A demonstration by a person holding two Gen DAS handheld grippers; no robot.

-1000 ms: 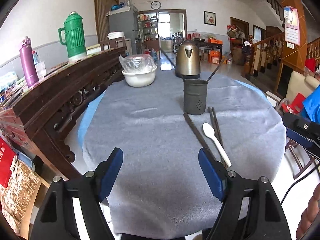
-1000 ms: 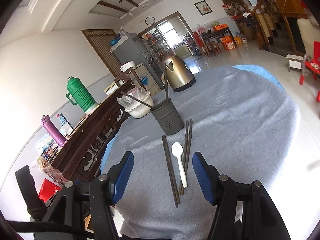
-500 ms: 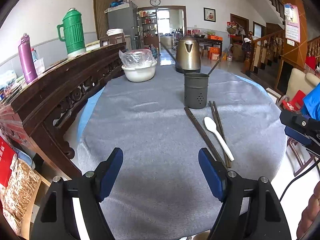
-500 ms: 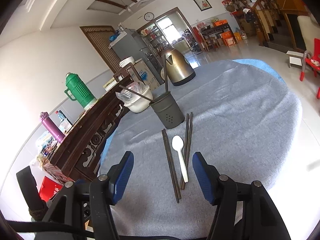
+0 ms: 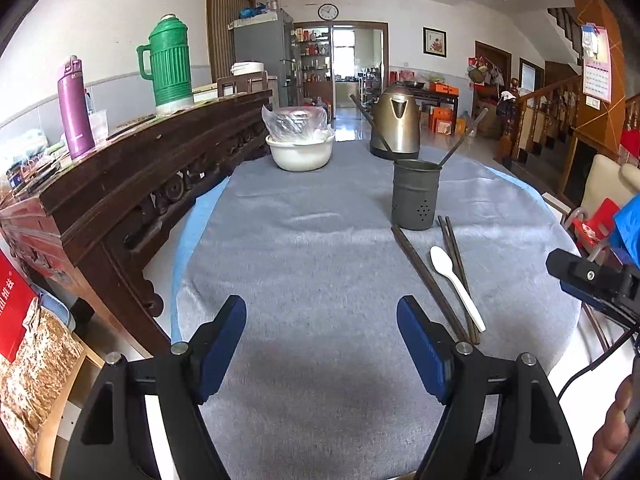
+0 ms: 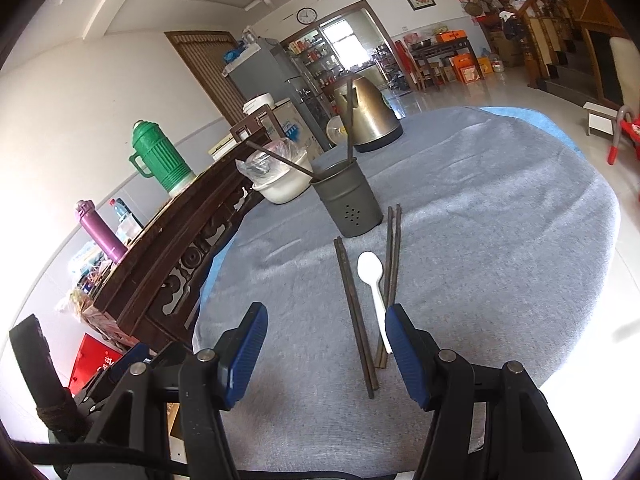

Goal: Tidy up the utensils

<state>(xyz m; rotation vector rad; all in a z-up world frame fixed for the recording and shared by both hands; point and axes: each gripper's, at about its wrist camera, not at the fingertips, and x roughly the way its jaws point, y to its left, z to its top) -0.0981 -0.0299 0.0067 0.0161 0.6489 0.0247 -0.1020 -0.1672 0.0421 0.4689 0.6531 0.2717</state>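
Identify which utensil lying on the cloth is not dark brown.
The spoon: it is white, lying between two dark chopstick pairs, one on its left and one on its right.

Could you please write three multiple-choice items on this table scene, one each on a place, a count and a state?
1. Where does the white plastic spoon lie?
A. inside the utensil holder
B. between the two chopstick pairs
C. in the bowl

2. How many chopsticks stand in the grey utensil holder?
A. two
B. none
C. five

3. What is the right hand-held gripper doing?
A. clamping the spoon
B. clamping chopsticks
C. open, holding nothing

Answers: B, a chopstick pair lies on each side; A, two sticks lean out; C, nothing sits between its pads.
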